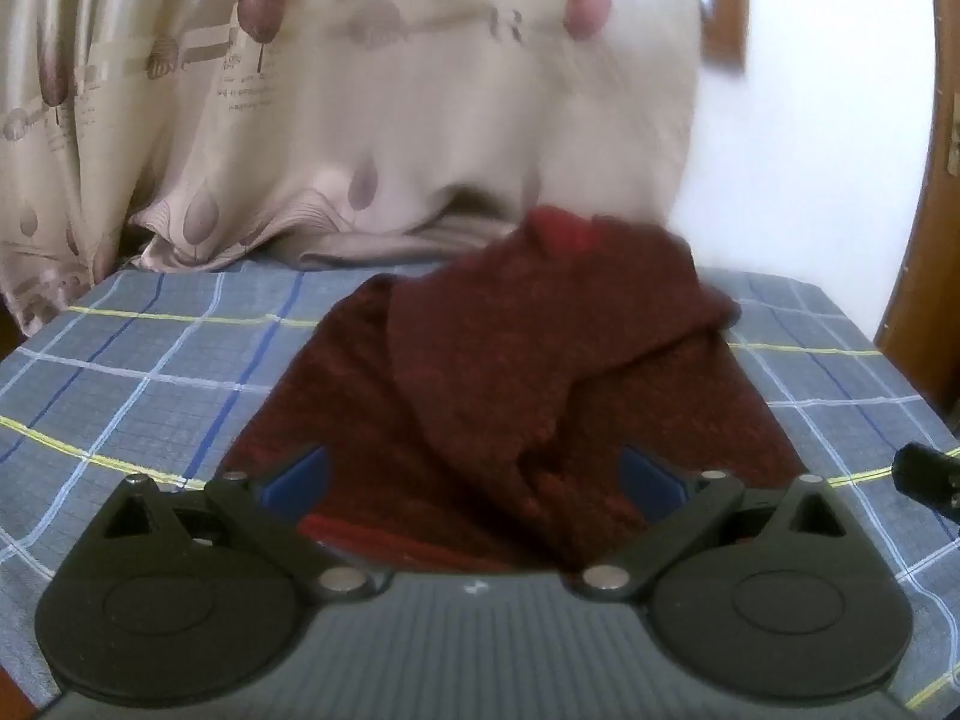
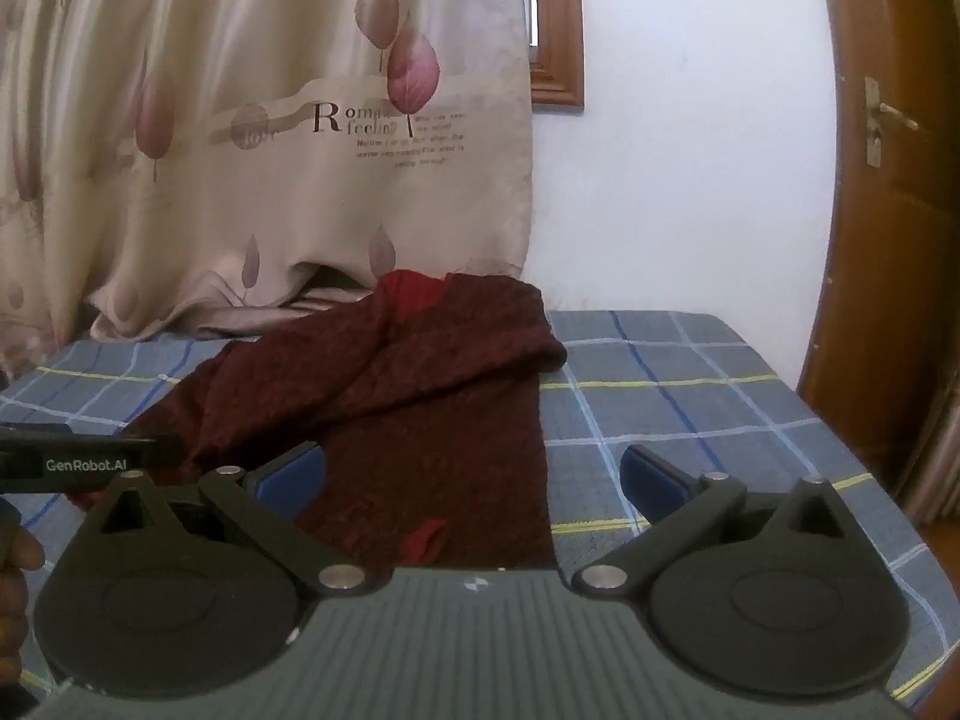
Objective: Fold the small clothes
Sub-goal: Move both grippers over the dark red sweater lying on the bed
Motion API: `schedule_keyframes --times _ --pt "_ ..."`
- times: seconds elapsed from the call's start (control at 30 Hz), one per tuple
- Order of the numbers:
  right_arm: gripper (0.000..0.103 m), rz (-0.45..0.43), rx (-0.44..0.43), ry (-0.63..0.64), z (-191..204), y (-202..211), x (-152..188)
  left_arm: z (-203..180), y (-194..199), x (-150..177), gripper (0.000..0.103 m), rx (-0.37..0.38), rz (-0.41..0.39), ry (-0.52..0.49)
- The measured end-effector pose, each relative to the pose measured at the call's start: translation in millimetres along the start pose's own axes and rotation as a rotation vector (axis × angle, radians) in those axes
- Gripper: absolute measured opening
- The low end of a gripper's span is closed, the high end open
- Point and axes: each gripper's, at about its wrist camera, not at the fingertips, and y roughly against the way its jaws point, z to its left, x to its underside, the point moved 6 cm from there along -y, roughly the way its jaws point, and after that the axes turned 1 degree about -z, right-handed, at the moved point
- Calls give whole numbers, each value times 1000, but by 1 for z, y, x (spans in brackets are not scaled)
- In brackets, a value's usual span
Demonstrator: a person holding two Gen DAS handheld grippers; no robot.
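Observation:
A dark red knit garment (image 1: 510, 372) lies partly folded on the blue plaid table cover (image 1: 150, 360), one side folded across its body. My left gripper (image 1: 474, 474) is open, jaws wide apart, low over the garment's near edge and holding nothing. In the right wrist view the garment (image 2: 420, 396) lies ahead and to the left. My right gripper (image 2: 474, 474) is open and empty, its left finger (image 2: 294, 474) over the cloth, its right finger (image 2: 651, 474) over bare table cover. The left gripper's body (image 2: 72, 459) shows at the left edge.
A cream curtain with leaf prints (image 2: 240, 150) hangs behind the table and rests on its far edge. A white wall and a brown wooden door (image 2: 888, 180) stand at the right. The table cover's right edge (image 2: 810, 420) drops off near the door.

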Motion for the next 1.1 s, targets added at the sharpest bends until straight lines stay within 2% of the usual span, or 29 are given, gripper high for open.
schedule_keyframes --times 0.4,1.1 --pt "103 35 -26 -11 1 -5 4 -1 -10 4 103 1 46 -1" --pt "103 64 -61 -38 -2 -11 11 -13 -20 11 103 53 86 -34"
